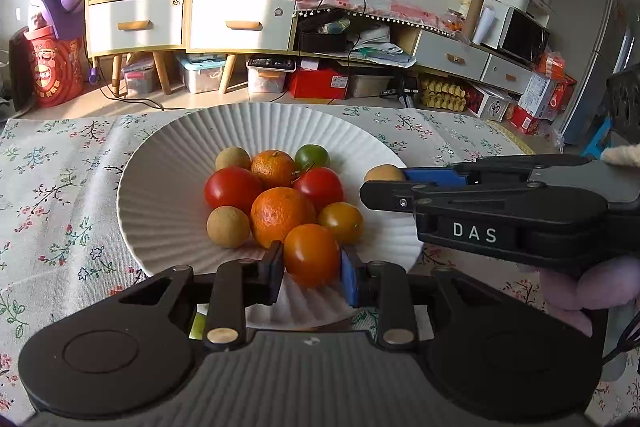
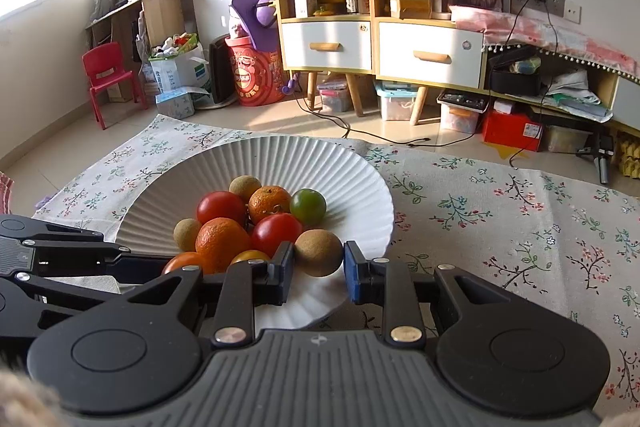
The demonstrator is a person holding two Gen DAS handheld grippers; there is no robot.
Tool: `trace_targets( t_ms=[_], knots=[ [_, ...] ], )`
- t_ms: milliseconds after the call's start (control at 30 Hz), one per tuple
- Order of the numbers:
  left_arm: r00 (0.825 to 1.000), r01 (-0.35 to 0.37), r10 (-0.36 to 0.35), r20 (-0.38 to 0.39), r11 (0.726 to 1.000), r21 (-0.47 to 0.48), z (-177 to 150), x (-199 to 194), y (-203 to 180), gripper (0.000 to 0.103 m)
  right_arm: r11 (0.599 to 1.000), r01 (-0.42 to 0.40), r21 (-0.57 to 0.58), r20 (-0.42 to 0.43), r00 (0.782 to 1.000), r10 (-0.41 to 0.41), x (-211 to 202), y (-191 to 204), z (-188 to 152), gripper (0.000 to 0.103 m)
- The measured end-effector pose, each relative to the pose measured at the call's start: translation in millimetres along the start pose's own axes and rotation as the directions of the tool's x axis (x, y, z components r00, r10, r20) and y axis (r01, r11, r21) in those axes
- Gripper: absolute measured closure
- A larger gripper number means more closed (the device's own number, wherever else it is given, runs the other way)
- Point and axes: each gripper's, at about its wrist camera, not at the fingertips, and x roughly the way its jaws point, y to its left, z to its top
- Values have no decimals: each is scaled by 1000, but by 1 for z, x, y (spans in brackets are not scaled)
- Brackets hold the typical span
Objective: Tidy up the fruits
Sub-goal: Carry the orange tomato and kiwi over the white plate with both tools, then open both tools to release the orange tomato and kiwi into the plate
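The left hand-held gripper (image 1: 311, 263) clasped a round orange tomato (image 1: 311, 254) over the white ribbed plate (image 1: 160, 195); the right hand-held gripper (image 2: 319, 263), lettered "DAS", clasped a round tan longan (image 2: 319, 251) there.

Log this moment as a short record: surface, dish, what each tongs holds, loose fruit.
surface: floral tablecloth
dish: white ribbed plate
left tongs: shut on orange tomato, over the plate's near edge
right tongs: shut on brown longan, over the plate's right rim
loose fruit on plate: red tomato, large tangerine, green tomato
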Motion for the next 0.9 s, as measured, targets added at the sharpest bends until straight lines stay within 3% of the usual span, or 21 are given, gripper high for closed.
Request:
trace_targets(
  t_ms=[500, 700, 900],
  knots=[
    [1000, -19, 18, 16, 999, 28, 0, -5, -5, 83, 1000, -1, -16, 2, 1000, 1, -3, 4, 4, 77],
    [999, -30, 29, 25, 999, 33, -2, -14, -7, 69, 1000, 13, -26, 7, 1000, -13, -14, 8, 6, 76],
    [998, -49, 47, 35, 998, 41, -3, -32, -7, 56, 999, 26, -25, 16, 1000, -26, -29, 12, 4, 66]
  ],
)
